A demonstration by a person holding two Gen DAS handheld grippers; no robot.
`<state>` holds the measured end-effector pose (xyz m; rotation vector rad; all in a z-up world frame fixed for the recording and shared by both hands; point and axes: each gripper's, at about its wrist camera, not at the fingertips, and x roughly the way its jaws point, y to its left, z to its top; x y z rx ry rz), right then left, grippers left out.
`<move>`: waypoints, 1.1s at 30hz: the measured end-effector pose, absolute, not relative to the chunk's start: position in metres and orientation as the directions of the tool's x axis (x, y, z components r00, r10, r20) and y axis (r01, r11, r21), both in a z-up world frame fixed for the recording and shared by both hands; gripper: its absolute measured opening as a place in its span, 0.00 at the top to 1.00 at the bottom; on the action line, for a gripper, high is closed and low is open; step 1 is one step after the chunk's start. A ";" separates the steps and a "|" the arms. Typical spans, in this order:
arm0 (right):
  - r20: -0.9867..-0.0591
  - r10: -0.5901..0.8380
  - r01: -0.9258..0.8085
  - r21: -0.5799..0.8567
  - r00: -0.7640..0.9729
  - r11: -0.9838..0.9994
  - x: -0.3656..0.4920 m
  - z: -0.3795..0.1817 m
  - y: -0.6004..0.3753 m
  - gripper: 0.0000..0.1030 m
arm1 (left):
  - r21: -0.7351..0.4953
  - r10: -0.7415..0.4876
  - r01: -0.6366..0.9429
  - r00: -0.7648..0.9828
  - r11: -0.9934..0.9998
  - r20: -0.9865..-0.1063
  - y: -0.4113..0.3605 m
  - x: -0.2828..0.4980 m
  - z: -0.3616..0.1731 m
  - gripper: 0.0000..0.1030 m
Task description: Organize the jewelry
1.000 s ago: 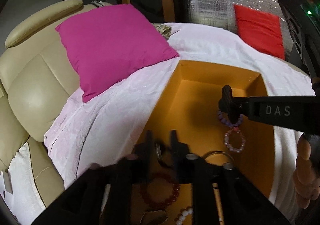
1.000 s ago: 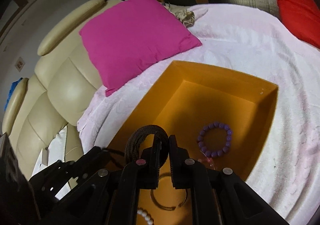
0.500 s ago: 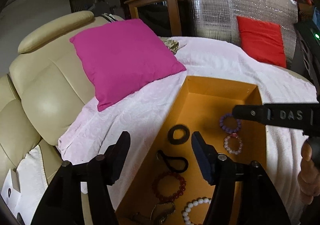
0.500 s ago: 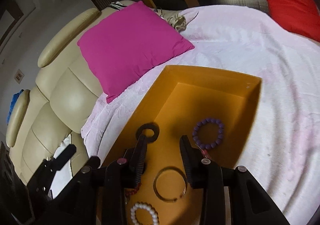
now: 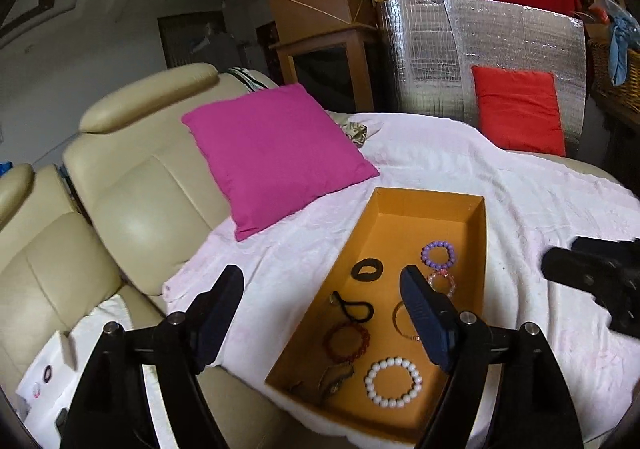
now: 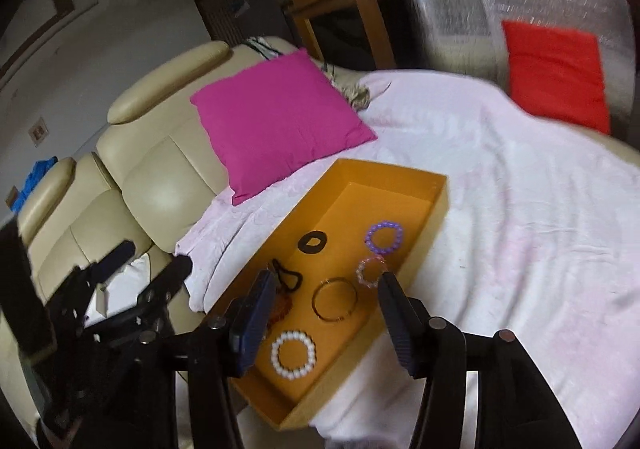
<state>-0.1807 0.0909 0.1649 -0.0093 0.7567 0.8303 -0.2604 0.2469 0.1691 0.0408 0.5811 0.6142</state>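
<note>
The sorting looks nearly done: the jewelry lies spread in the orange box [image 5: 472,209] on the bed's white blanket [image 5: 540,185], and both tongs hang above it holding nothing. The left tongs [image 5: 324,305] stand wide apart; between and ahead of them lie the black ring [image 5: 367,269], black cord [image 5: 354,307], red bracelet [image 5: 346,336] and white bead bracelet [image 5: 393,376]. The right tongs [image 6: 326,311] are likewise spread and empty, the gold bangle [image 6: 334,299] between their tips, the purple bracelet [image 6: 384,236] beyond. Next calls for finding any piece outside the box.
</note>
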 end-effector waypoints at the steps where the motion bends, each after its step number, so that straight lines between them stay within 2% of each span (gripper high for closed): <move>1: -0.604 0.658 -0.671 0.258 0.449 0.695 -0.195 0.170 0.081 0.44 | 0.213 0.564 -0.537 0.663 0.816 -0.492 0.241 -0.267 0.174 0.21; 4: -0.592 0.642 -0.661 0.231 0.487 0.714 -0.221 0.179 0.063 0.42 | 0.225 0.587 -0.553 0.663 0.803 -0.466 0.226 -0.285 0.185 0.18; 6: -0.578 0.632 -0.651 0.216 0.515 0.728 -0.242 0.185 0.046 0.42 | 0.222 0.596 -0.563 0.666 0.796 -0.449 0.214 -0.298 0.193 0.11; 16: -0.580 0.594 -0.602 0.211 0.557 0.770 -0.317 0.193 0.006 0.39 | 0.231 0.620 -0.578 0.686 0.782 -0.382 0.166 -0.360 0.219 0.11; 25: -0.558 0.556 -0.579 0.157 0.616 0.800 -0.336 0.194 0.005 0.38 | 0.216 0.613 -0.581 0.674 0.784 -0.412 0.155 -0.379 0.226 0.11; 30: -0.569 0.538 -0.569 0.145 0.621 0.809 -0.327 0.191 0.011 0.37 | 0.246 0.639 -0.594 0.658 0.766 -0.400 0.157 -0.376 0.222 0.11; 33: -0.583 0.533 -0.560 0.156 0.613 0.814 -0.318 0.188 0.013 0.37 | 0.249 0.626 -0.580 0.653 0.775 -0.426 0.162 -0.373 0.218 0.11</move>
